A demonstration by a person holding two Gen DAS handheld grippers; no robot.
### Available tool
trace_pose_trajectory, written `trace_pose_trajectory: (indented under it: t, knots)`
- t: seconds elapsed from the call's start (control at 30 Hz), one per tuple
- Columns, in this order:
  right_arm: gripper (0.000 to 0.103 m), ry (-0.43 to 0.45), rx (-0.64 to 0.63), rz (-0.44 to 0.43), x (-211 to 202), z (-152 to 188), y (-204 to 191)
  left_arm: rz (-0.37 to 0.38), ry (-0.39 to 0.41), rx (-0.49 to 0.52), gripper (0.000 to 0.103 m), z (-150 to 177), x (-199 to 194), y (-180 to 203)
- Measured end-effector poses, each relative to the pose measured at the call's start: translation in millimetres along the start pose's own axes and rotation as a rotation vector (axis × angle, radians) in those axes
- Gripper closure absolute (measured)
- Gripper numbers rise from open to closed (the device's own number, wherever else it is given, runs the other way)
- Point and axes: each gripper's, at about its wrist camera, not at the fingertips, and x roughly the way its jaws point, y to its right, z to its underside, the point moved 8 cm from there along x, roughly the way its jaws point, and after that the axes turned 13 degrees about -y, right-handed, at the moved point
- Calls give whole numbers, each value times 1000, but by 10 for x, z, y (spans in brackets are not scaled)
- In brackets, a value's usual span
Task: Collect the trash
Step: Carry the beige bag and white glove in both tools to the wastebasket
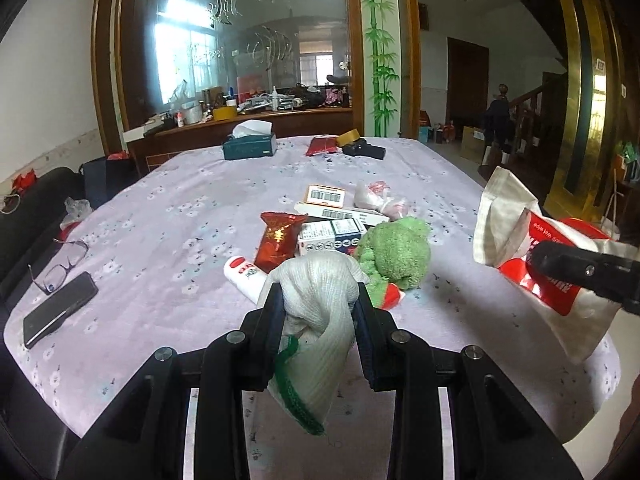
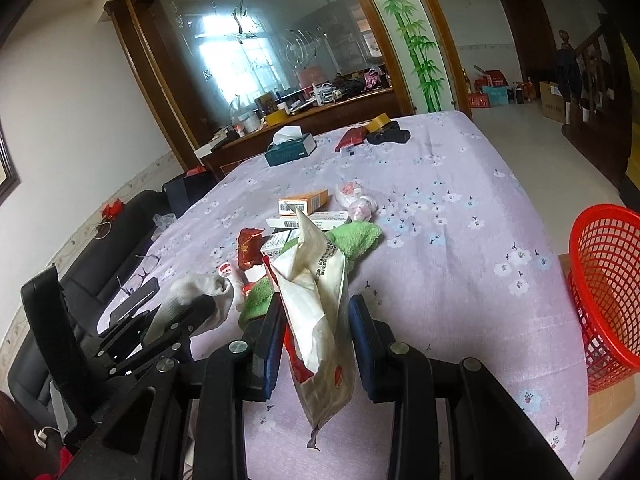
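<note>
On the far left of the lilac-clothed table (image 1: 168, 216) lie a phone (image 1: 60, 309) and a pair of glasses (image 1: 60, 262), which we would leave alone (neither looks like trash). Next comes our left gripper (image 1: 318, 308), clenched on a white knitted glove (image 1: 316, 320) with a green cuff; the glove hangs limp between the jaws and is held clear of the cloth. We judge it light, soft and compressible, so a pinch through the bunched middle should hold, though the loose cuff end could snag on the pile.

Just beyond it sits the heap still to be sorted: a red snack wrapper (image 1: 277, 240), a white tube (image 1: 246, 274), several small cartons (image 1: 334, 236) and a green towel (image 1: 394, 254), touching or overlapping one another.

Further right, our right gripper (image 2: 316, 320) grips a crumpled white-and-red wipe packet (image 2: 320, 312), raised above the table. It seems thin, crinkly film, nearly weightless and probably slippery, so we think the flat creased body is the safer place to hold than an edge.

At the far right a red mesh basket (image 2: 608, 292) stands beside the table edge, the likely destination for both pieces.
</note>
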Motion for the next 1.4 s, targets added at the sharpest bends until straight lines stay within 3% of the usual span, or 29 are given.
trace_pose_trajectory:
  t: [1.03,1.4]
  knots:
    - [69,-6,-6,8,46,-5,-21,-32,13,7,71,14,-4,-43]
    - [69,30,45,23,-135,-46,224,-8,24,59,71,-86,-26,203]
